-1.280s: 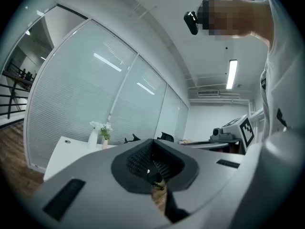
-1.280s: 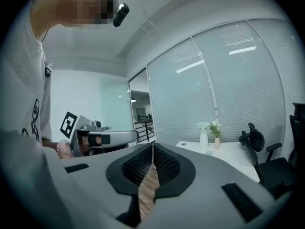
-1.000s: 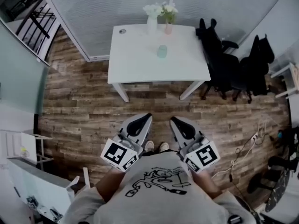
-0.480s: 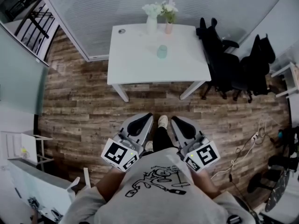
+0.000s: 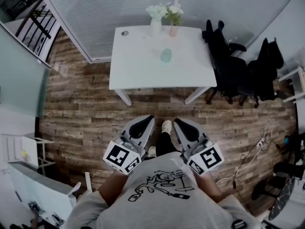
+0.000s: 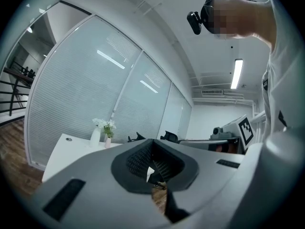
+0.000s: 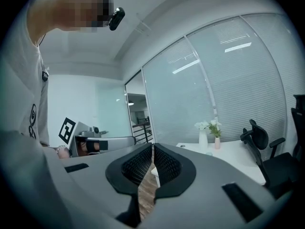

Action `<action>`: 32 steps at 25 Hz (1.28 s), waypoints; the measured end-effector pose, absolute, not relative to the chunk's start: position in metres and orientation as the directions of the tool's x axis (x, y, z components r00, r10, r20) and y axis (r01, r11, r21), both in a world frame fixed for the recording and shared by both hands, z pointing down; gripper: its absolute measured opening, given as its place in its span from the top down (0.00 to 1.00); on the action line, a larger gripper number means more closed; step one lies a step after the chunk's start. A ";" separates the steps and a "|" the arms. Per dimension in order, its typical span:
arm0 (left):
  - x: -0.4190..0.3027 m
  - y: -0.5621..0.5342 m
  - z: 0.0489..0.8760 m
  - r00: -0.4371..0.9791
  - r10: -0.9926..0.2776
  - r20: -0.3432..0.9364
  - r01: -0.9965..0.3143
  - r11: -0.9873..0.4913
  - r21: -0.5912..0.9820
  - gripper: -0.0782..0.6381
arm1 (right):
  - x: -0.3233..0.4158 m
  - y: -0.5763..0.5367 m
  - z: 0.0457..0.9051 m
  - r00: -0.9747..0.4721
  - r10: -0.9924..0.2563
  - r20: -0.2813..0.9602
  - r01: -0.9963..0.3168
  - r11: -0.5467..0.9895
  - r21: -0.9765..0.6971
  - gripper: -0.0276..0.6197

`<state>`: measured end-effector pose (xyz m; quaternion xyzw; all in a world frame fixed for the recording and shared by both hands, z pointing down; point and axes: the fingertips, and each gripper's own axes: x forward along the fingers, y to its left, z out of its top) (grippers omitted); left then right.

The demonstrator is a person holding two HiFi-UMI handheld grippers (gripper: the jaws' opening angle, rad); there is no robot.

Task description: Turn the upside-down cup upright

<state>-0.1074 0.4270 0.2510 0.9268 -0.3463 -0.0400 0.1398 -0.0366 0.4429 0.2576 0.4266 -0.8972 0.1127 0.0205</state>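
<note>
While both tools are held low in front of the person's torso, the cup (image 5: 166, 55) is seen well apart from them, on the white tabletop (image 5: 138, 68) across a stretch of wooden floor (image 5: 81, 104). The left tool (image 5: 144, 124) is closed, pads together, with nothing gripped (same reading in the left gripper view). The right tool (image 5: 181, 125) is also closed down to a thin slit and holds nothing. Both tools are pointed roughly toward the tabletop, side by side, with a shoe (image 5: 166, 125) visible between their tips. The cup is pale green and translucent and is placed near the middle of the tabletop, toward its far edge. Whether it stands rim-down cannot be told at this size. Just beyond the cup, a white vase (image 5: 156, 26) with flowers and a small pink vase (image 5: 173, 30) are set at the far edge. Black office chairs (image 5: 228, 66) are parked to the right of the tabletop.
</note>
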 end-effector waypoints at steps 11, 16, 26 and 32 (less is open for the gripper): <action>-0.083 0.379 0.257 0.762 -0.646 0.046 -0.630 -0.722 0.287 0.89 | -0.011 0.394 0.266 -0.637 -0.758 0.137 -0.767 0.609 -0.202 0.90; -0.071 0.349 0.256 0.759 -0.649 0.051 -0.635 -0.720 0.279 0.89 | -0.001 0.363 0.265 -0.647 -0.750 0.136 -0.760 0.620 -0.197 0.90; -0.045 0.279 0.256 0.736 -0.674 0.064 -0.659 -0.691 0.296 0.89 | 0.028 0.293 0.267 -0.662 -0.734 0.151 -0.748 0.632 -0.205 0.90; -0.029 0.239 0.258 0.726 -0.683 0.077 -0.670 -0.678 0.301 0.89 | 0.047 0.251 0.269 -0.663 -0.732 0.158 -0.747 0.634 -0.200 0.90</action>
